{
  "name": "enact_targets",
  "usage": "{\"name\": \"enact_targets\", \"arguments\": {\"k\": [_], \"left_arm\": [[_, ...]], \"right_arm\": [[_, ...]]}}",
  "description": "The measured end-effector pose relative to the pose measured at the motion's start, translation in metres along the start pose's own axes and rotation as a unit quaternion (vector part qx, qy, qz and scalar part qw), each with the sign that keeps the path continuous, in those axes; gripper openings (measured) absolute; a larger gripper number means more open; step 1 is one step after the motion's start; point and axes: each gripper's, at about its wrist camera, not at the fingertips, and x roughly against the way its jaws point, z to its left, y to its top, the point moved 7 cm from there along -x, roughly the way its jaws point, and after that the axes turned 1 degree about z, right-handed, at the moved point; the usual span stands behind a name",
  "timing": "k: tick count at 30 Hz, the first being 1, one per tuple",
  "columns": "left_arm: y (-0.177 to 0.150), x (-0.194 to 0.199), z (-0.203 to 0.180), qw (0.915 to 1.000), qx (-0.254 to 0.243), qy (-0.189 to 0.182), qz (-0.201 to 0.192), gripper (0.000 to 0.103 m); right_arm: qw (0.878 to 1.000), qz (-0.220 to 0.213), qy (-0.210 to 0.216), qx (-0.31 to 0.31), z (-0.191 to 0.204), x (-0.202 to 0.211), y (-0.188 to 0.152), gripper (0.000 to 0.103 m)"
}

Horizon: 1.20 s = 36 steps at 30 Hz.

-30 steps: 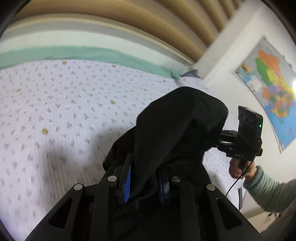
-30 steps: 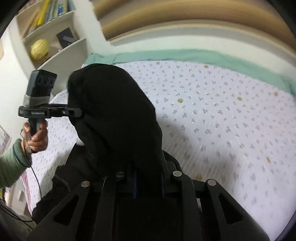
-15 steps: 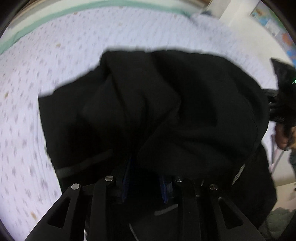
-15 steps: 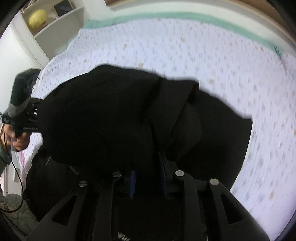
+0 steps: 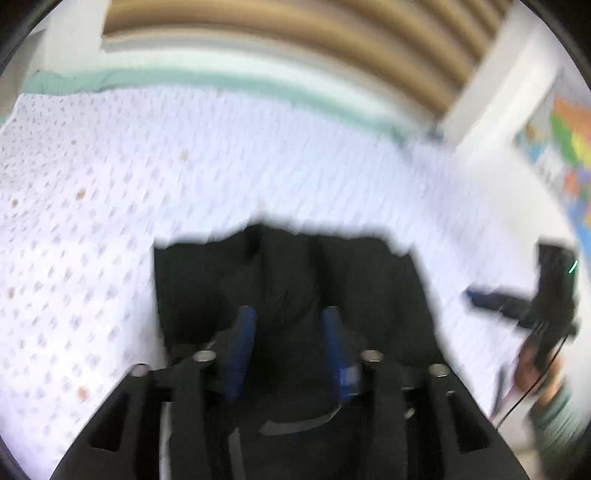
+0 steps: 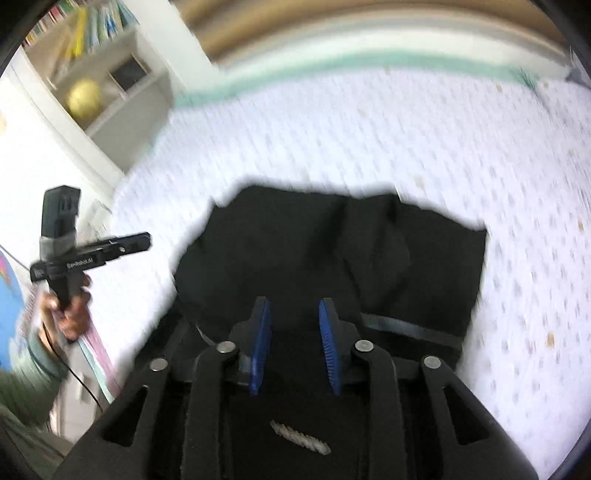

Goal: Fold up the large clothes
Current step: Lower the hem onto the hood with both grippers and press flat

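Observation:
A large black garment [image 5: 295, 280] lies folded on the bed, its far edge ragged with blur; the right wrist view shows the same garment [image 6: 332, 251]. My left gripper [image 5: 290, 332] hovers over its near part with jaws opening, blue pads apart and not pressing the cloth. My right gripper [image 6: 295, 321] is likewise over the near part, jaws opening, black cloth below the gap but not pinched. Each tool shows from the side in the other view: right gripper [image 5: 471, 295], left gripper [image 6: 146, 240], both off the garment's edges.
The bed sheet [image 5: 110, 206] is white with small dots, with a green blanket edge [image 5: 221, 79] and wooden headboard [image 5: 295, 33] beyond. A wall map [image 5: 561, 140] hangs right. A shelf holding a yellow ball [image 6: 83, 99] stands left. A hand [image 6: 70, 310] grips the left tool.
The garment, held up a second ago, was swung forward and laid down on the bed. Both grippers let go of it and their pads now stand apart.

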Motion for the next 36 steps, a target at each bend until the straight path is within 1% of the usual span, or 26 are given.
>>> {"name": "enact_targets", "arguments": {"k": [1,2,4,5,6,7,9,10,11,12,13,15,16,19,21,23,26,29,31,33,34,36], "left_arm": [[0.009,-0.002,-0.006,0.9997,0.012,-0.02,-0.009,0.052],[0.014,-0.008,-0.013,0.9991,0.019,-0.037,-0.009,0.052],[0.015,-0.028,-0.026,0.9983,0.012,-0.056,0.007,0.052],[0.011,-0.044,-0.031,0.9981,0.003,-0.055,0.025,0.052],[0.002,-0.059,-0.037,0.9973,-0.003,-0.056,0.047,0.052],[-0.01,-0.077,-0.04,0.9954,-0.006,-0.062,0.073,0.052],[-0.034,-0.1,-0.042,0.9923,-0.001,-0.061,0.108,0.052],[-0.048,-0.111,-0.038,0.9909,-0.002,-0.054,0.123,0.052],[-0.062,-0.118,-0.031,0.9904,-0.004,-0.038,0.133,0.052],[-0.071,-0.125,-0.024,0.9905,0.0,-0.019,0.136,0.052],[-0.082,-0.135,-0.014,0.9903,0.012,-0.009,0.138,0.052],[-0.092,-0.147,-0.002,0.9892,0.047,-0.013,0.138,0.052],[-0.091,-0.151,0.0,0.9896,0.053,-0.009,0.134,0.052],[-0.089,-0.154,-0.005,0.99,0.036,0.018,0.135,0.052],[-0.089,-0.154,-0.006,0.9898,0.029,0.02,0.138,0.052],[-0.087,-0.145,-0.007,0.99,0.027,0.01,0.138,0.052],[-0.086,-0.119,-0.009,0.9914,0.034,-0.014,0.125,0.052],[-0.095,-0.097,-0.009,0.9911,0.059,-0.045,0.11,0.052],[-0.1,-0.088,-0.005,0.991,0.073,-0.052,0.099,0.052],[-0.106,-0.091,0.003,0.9912,0.071,-0.042,0.103,0.052],[-0.111,-0.101,0.008,0.9898,0.072,-0.04,0.117,0.052],[-0.123,-0.117,0.015,0.9859,0.087,-0.059,0.13,0.052]], "right_arm": [[1.0,-0.009,0.001,-0.005,0.003,-0.003,0.011,0.051],[1.0,-0.014,0.001,-0.012,0.006,-0.01,0.02,0.057],[1.0,-0.011,0.009,-0.021,0.015,-0.035,0.03,0.057],[1.0,-0.006,0.01,-0.023,0.028,-0.049,0.028,0.057],[1.0,0.006,0.003,-0.027,0.029,-0.065,0.027,0.057],[0.999,0.018,-0.003,-0.028,0.031,-0.076,0.02,0.057],[0.999,0.045,-0.016,-0.018,0.032,-0.101,0.002,0.057],[0.998,0.058,-0.025,-0.014,0.027,-0.108,-0.007,0.057],[0.996,0.078,-0.04,-0.01,0.024,-0.122,-0.019,0.057],[0.994,0.094,-0.053,-0.009,0.015,-0.129,-0.031,0.057],[0.992,0.106,-0.064,-0.012,0.009,-0.138,-0.041,0.056],[0.991,0.111,-0.07,-0.025,-0.001,-0.154,-0.055,0.056],[0.991,0.107,-0.072,-0.03,-0.006,-0.161,-0.057,0.056],[0.991,0.091,-0.082,-0.054,-0.011,-0.172,-0.062,0.056],[0.99,0.088,-0.091,-0.059,-0.009,-0.17,-0.061,0.055],[0.99,0.088,-0.094,-0.055,-0.004,-0.163,-0.06,0.055],[0.993,0.073,-0.076,-0.054,0.009,-0.139,-0.06,0.055],[0.995,0.05,-0.06,-0.058,0.024,-0.114,-0.063,0.056],[0.996,0.04,-0.062,-0.052,0.034,-0.105,-0.067,0.056],[0.995,0.051,-0.075,-0.047,0.036,-0.109,-0.075,0.056],[0.994,0.06,-0.081,-0.045,0.034,-0.114,-0.079,0.056],[0.991,0.088,-0.098,-0.04,0.024,-0.14,-0.084,0.054]]}}
